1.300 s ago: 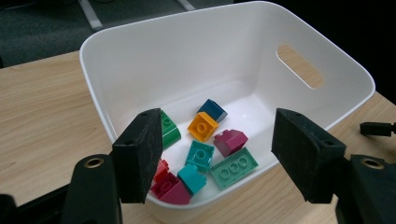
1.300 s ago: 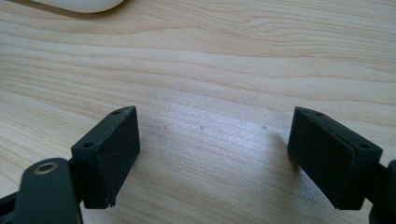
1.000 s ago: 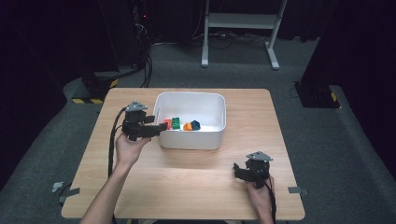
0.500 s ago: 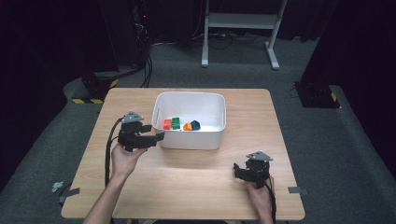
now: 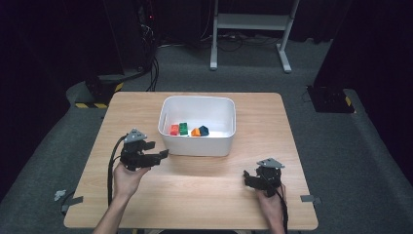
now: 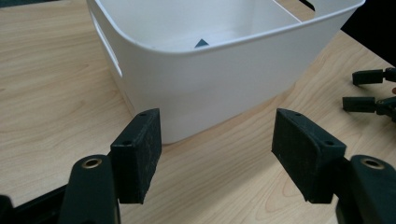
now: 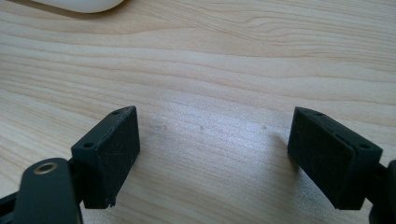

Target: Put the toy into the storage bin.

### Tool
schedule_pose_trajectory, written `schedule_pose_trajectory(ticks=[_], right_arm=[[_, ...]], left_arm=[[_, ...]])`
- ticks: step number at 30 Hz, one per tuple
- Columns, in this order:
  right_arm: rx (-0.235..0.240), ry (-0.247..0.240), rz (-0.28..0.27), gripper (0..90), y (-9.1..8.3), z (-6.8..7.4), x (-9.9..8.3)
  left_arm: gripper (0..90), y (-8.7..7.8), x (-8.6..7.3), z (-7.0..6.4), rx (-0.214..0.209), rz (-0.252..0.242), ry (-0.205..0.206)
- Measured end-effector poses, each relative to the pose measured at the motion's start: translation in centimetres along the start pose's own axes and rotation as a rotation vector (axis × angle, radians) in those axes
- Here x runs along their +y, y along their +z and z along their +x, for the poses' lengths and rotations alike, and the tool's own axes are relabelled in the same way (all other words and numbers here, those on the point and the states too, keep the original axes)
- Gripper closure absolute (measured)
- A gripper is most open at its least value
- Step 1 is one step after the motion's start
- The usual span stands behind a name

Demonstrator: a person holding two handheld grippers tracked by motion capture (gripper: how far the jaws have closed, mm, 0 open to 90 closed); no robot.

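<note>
A: From the high view, your left gripper [image 5: 160,156] hangs just off the near left corner of the white bin [image 5: 195,145], jaws apart and empty. The four blocks lie in a row inside the bin on its floor: red block [image 5: 174,129], green block [image 5: 183,128], orange block [image 5: 196,132], dark blue block [image 5: 204,130].

B: And my right one?

A: Your right gripper [image 5: 249,179] rests low on the wooden table [image 5: 292,126], near the front edge and well apart from the bin, also spread and holding nothing. If sorting into the bin is finished, as it looks, bring the left hand straight back and low so a jaw does not clip the wall.

B: What does the left gripper view add?

A: Both pads [image 6: 137,161] stand wide, with the bin's outer corner [image 6: 201,93] between and beyond them, not touching. Only a dark blue tip [image 6: 201,43] peeks over the rim; the other blocks are hidden by the wall. The other gripper's jaw tips [image 6: 369,88] show at the far right.

B: The right gripper view?

A: Open pads [image 7: 109,154] over bare wood, nothing between them. The bin [image 7: 79,4] is cut off at the top edge, so I cannot judge its contents from there
</note>
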State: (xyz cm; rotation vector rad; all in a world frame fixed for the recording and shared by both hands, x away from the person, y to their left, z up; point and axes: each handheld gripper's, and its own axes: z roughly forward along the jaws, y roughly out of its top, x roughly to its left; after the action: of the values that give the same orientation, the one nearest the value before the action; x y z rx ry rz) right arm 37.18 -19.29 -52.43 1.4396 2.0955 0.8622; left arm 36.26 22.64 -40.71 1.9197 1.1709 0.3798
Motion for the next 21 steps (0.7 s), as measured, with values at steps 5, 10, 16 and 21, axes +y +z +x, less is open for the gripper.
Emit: schedule_pose_trajectory(ticks=[5, 10, 16, 21], right_arm=[[0.0, 0.002, 0.0, 16.7, 0.0, 0.0, 0.0], [0.0, 0.0, 0.0, 16.7, 0.0, 0.0, 0.0], [0.0, 0.0, 0.0, 16.7, 0.0, 0.0, 0.0], [0.0, 0.0, 0.0, 16.7, 0.0, 0.0, 0.0]], left_arm=[[33.0, 0.3, -1.1, -0.3, 0.012, 0.004, 0.0], [33.0, 1.1, -2.3, -0.2, 0.018, 0.026, -0.009], [32.9, 2.0, -4.0, 0.0, 0.056, 0.059, -0.01], [32.7, 2.8, -5.7, 0.4, 0.064, 0.076, -0.024]])
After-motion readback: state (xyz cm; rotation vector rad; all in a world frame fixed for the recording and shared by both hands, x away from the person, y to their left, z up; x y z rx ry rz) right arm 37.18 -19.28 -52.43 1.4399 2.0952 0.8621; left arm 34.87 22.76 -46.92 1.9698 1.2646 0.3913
